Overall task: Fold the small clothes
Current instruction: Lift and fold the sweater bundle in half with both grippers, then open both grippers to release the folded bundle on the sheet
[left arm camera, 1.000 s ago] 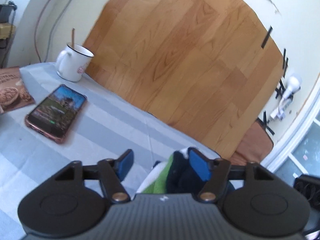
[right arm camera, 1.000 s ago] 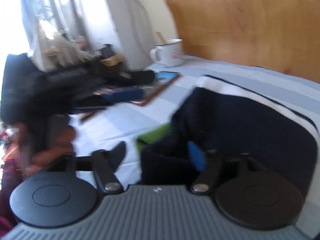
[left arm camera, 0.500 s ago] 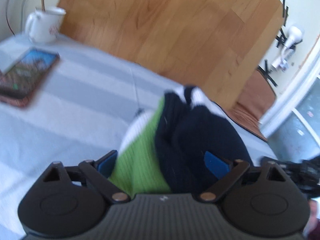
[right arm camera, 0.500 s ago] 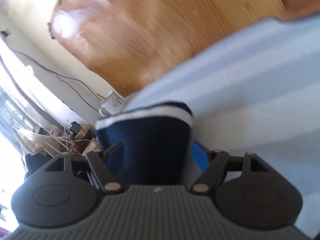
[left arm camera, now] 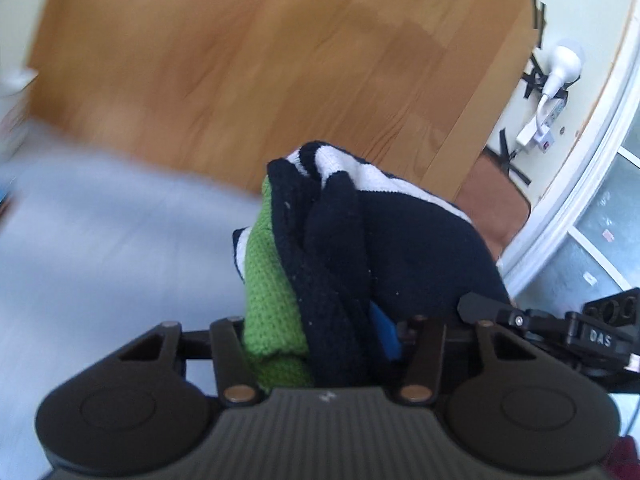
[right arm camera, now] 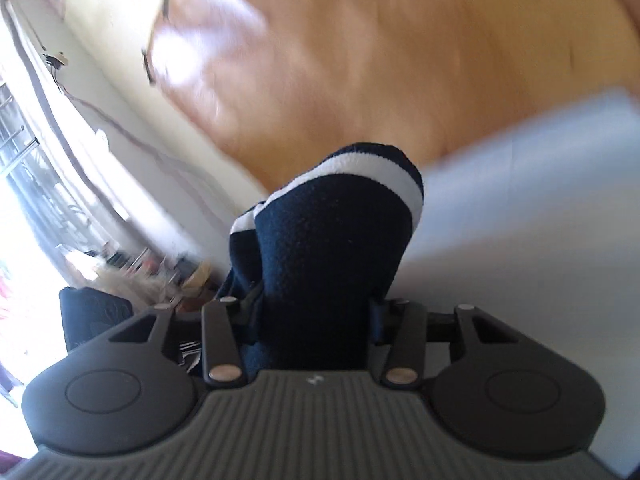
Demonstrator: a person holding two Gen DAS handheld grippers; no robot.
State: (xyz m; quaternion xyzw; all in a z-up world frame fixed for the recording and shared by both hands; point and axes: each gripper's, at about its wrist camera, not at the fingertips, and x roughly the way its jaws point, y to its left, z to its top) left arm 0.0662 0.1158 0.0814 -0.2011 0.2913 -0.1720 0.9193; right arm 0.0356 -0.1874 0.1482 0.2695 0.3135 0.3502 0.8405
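One knit garment [left arm camera: 360, 240], navy with green and white bits, bunched up between two grippers. Left gripper [left arm camera: 316, 332] and right gripper [right arm camera: 316, 312] have both just closed, each clamping its own fold.

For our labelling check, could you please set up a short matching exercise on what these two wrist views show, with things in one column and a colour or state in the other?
Things:
1. left gripper
2. right gripper
3. wall panel
4. table cover

Colour or state:
A. wood-grain brown
B. pale grey-blue
C. its jaws, which have just been closing, clamp bunched green and navy knit
D. its jaws, which have just been closing, clamp navy knit with a white stripe

Pairs: 1-C, 2-D, 3-A, 4-B
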